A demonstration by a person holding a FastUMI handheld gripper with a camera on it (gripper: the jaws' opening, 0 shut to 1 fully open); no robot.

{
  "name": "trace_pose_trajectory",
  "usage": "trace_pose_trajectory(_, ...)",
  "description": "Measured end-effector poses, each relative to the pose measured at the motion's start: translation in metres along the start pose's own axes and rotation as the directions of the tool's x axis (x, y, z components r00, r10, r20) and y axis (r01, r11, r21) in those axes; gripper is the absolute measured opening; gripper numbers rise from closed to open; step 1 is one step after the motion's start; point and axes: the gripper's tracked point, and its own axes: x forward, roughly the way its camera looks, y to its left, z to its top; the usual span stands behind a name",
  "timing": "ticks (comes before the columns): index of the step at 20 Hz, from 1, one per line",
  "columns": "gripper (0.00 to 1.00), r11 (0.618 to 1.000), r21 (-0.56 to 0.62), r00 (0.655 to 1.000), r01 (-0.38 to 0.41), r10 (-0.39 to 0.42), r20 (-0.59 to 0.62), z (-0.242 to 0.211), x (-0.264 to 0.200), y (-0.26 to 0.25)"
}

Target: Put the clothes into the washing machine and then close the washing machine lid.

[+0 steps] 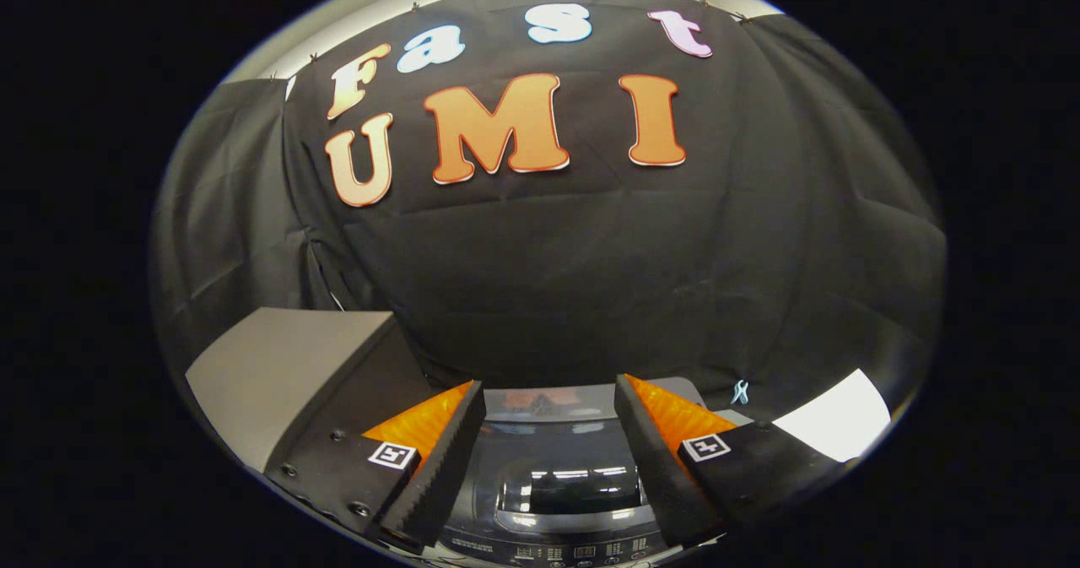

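Note:
The washing machine point(553, 433) stands below me, seen from above between and under the fingers. Its dark glossy lid point(574, 488) lies flat on the top and reflects ceiling lights. A strip of buttons, the control panel point(574, 551), runs along its near edge. My gripper point(548, 386) hangs open above the machine's top, its fingers wide apart with nothing between them. The fingertips point(472, 399) point toward the booth's black cloth wall beyond the machine.
A grey flat surface point(278, 365) sits to the left of the machine, beside the left finger. To the right of the right finger lies a white sheet point(835, 416). A small pale clip point(740, 392) hangs on the cloth close behind the machine.

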Motion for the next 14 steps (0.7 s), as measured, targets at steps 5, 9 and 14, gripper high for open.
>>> trace_pose_trajectory(5, 0.99, 1.0, -0.019, 0.993, -0.021, 0.023, 0.113, 0.06, -0.036, 0.008)
trace_pose_trajectory(9, 0.99, 0.999, -0.003, 0.975, -0.053, 0.052, 0.216, 0.111, -0.074, 0.015)
trace_pose_trajectory(14, 0.98, 0.998, -0.017, 0.942, -0.056, 0.059, 0.331, 0.168, -0.124, 0.012)
